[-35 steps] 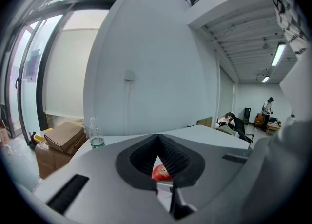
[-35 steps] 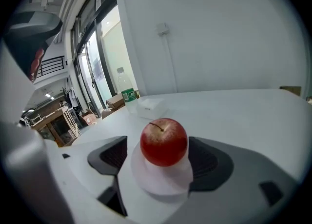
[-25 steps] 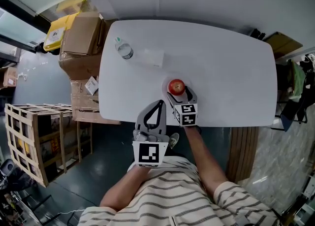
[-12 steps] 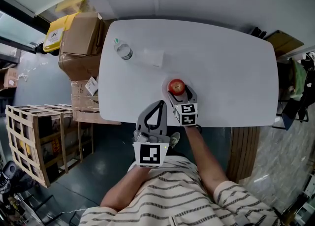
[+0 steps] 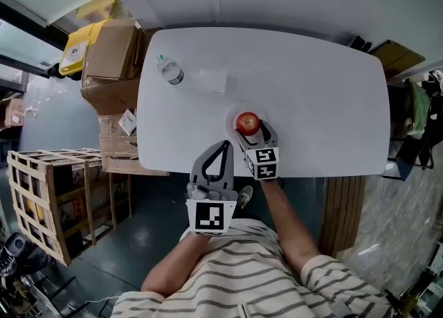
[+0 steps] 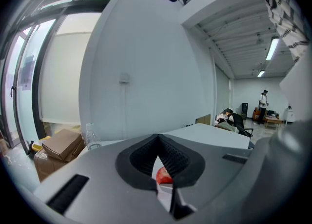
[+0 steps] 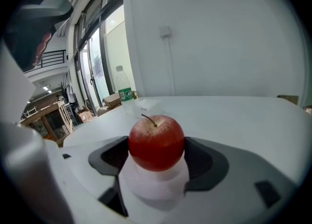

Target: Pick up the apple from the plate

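A red apple [image 5: 247, 122] sits on a small white plate [image 5: 231, 117] near the front edge of the white table [image 5: 311, 88]. My right gripper [image 5: 253, 131] reaches in from the front, one jaw on each side of the fruit. In the right gripper view the apple [image 7: 156, 142] fills the gap between the dark pads [image 7: 113, 155], which touch it on both sides, and the plate [image 7: 153, 186] shows beneath it. My left gripper [image 5: 223, 147] is shut with nothing held, just off the table's front edge. A slit between its closed jaws shows the apple [image 6: 164, 175] in the left gripper view.
A water bottle [image 5: 170, 71] stands at the table's far left, with a clear plastic item [image 5: 213, 81] lying beside it. Cardboard boxes [image 5: 114, 50], a yellow bin [image 5: 77, 48] and a wooden crate [image 5: 52, 192] sit on the floor to the left.
Almost nothing has moved. My right gripper stays around the apple with only a slight shift, and the left gripper holds still.
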Motion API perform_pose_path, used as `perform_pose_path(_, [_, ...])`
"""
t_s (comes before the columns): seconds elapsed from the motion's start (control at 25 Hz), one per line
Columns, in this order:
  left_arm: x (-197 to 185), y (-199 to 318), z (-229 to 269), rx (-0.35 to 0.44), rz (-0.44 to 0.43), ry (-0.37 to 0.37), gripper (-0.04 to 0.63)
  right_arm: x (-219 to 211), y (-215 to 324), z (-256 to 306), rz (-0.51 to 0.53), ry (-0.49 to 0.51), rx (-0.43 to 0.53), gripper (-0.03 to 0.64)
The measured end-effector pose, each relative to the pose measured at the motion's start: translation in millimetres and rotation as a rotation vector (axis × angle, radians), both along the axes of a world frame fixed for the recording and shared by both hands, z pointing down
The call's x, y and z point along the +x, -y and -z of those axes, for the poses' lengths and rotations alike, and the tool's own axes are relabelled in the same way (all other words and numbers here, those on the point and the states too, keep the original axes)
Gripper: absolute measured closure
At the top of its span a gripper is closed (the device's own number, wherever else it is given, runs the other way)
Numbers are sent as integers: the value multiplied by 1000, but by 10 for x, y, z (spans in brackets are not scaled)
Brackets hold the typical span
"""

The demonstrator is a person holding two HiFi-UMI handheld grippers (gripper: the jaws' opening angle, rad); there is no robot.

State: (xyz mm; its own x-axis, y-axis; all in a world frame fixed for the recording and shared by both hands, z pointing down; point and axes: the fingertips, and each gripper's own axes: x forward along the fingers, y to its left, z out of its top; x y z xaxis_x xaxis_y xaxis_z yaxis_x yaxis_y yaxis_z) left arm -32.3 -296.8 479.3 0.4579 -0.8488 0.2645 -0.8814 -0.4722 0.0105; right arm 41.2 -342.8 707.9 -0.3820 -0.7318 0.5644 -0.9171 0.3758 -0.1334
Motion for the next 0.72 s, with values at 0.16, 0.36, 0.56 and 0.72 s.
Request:
perform_pose_path(0.16, [5,-27,52,11,5,-9,591,-6,-53,138,5,17,17,241])
perform_pose_path(0.36, [-27,-78,78,3,27,-30,592,-44,-102,412,16,48,42,242])
perform_pose_path(0.56, [-74,-138,145,18,40,-35,591,-42,-151,824,8,74,108,242])
perform_pose_path(0.72, [-91,-193,211,29,44,-33,592,-1,-197,1115,-7,84,138,242])
